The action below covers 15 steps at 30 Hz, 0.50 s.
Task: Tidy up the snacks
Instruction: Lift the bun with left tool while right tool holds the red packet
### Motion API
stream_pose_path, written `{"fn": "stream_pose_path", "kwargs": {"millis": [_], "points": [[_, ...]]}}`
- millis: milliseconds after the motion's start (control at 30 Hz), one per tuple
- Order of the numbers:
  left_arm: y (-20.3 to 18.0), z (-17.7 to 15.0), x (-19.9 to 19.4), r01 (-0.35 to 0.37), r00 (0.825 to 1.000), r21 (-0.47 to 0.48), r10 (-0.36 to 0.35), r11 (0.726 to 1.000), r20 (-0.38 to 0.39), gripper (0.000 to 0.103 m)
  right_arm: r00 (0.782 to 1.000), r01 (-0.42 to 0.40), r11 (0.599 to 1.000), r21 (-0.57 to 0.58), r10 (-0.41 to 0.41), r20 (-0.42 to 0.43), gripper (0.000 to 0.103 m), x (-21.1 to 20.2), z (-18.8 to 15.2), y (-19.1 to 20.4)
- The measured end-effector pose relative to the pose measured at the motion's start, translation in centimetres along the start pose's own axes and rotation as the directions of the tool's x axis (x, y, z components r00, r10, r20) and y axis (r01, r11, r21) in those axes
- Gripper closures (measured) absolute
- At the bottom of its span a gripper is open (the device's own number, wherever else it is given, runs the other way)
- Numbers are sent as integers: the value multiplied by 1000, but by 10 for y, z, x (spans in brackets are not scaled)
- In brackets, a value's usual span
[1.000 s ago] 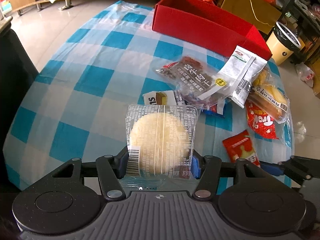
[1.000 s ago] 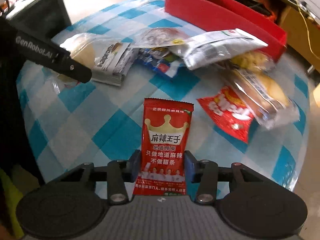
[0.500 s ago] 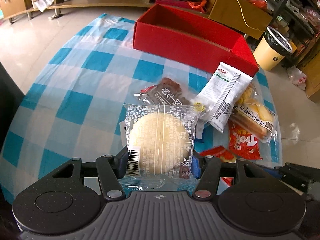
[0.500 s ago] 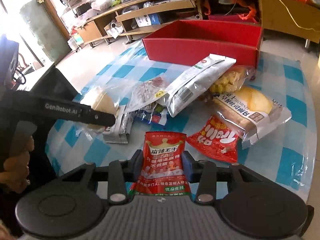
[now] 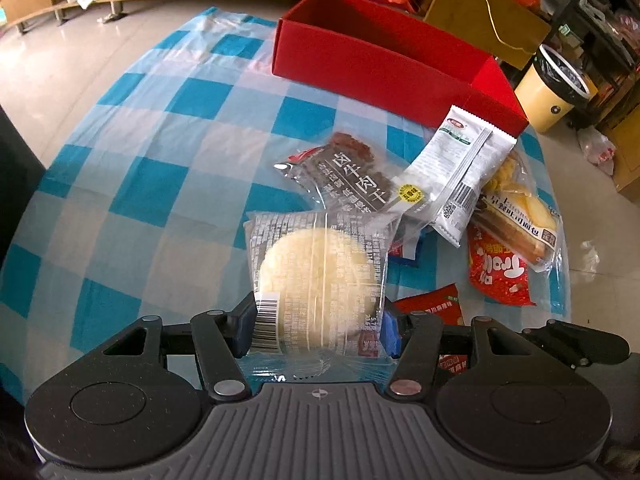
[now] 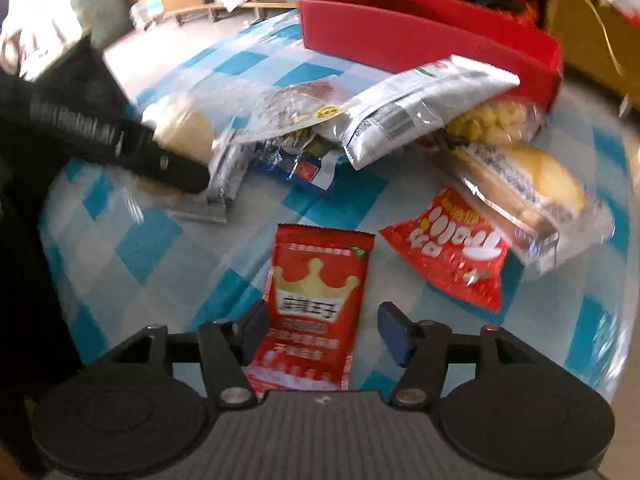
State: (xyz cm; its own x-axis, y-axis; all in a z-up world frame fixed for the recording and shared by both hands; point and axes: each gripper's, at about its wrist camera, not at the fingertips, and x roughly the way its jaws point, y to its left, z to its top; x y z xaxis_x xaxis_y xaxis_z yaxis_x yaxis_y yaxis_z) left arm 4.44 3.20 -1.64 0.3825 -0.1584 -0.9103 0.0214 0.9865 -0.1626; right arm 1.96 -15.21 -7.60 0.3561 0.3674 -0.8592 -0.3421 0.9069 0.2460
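Both wrist cameras looked steeply down from close above the table's near edge, sharing the red box [image 5: 384,64] at its far edge.

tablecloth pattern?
Blue-and-white check tablecloth, clearest in the left wrist view.

Left gripper [image 5: 318,330]: matte black body w/ ribbed grey housing at bottom centre, small cross mark on it. Two round black discs either side, black linkage arms w/ silver pivot screws, blue pads on fingers [image 5: 390,330]. Right gripper [image 6: 324,330]: same build, ribbed grey housing, black discs, silver screws, dark blue pads [image 6: 394,334]. In right wrist view, left unit's black side bar shows white lettering, blurred, approx "GenRobot.AI".
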Motion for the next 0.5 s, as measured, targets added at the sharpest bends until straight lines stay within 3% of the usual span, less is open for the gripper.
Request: {"fn": "stream_pose_path", "kwargs": {"millis": [100, 167, 267, 333, 367, 433, 500], "points": [[0, 0, 0, 0, 1000, -4, 0, 1000, 1, 37, 999, 14, 1000, 13, -14, -35, 41, 8, 1, 3], [0, 0, 0, 2, 1000, -4, -2, 1000, 3, 37, 998, 45, 996, -71, -48, -37, 29, 13, -2, 18], [-3, -1, -2, -3, 1000, 11, 2, 1000, 13, 37, 988, 146, 963, -227, -155, -19, 23, 24, -14, 47], [-3, -2, -4, -1, 1000, 20, 1, 1000, 17, 37, 988, 151, 950, -274, -154, 8, 29, 23, -19, 52], [-4, -3, -3, -5, 1000, 26, 4, 1000, 19, 36, 988, 149, 953, -264, -153, 6, 43, 20, -18, 47], [-3, -5, 1, -16, 1000, 31, 15, 999, 4, 35, 989, 139, 963, -229, -145, -10, 56, 12, -14, 36], [-2, -8, 6, -11, 1000, 24, 11, 1000, -23, 34, 990, 130, 966, -222, -137, -18, 57, 8, -14, 29]]}}
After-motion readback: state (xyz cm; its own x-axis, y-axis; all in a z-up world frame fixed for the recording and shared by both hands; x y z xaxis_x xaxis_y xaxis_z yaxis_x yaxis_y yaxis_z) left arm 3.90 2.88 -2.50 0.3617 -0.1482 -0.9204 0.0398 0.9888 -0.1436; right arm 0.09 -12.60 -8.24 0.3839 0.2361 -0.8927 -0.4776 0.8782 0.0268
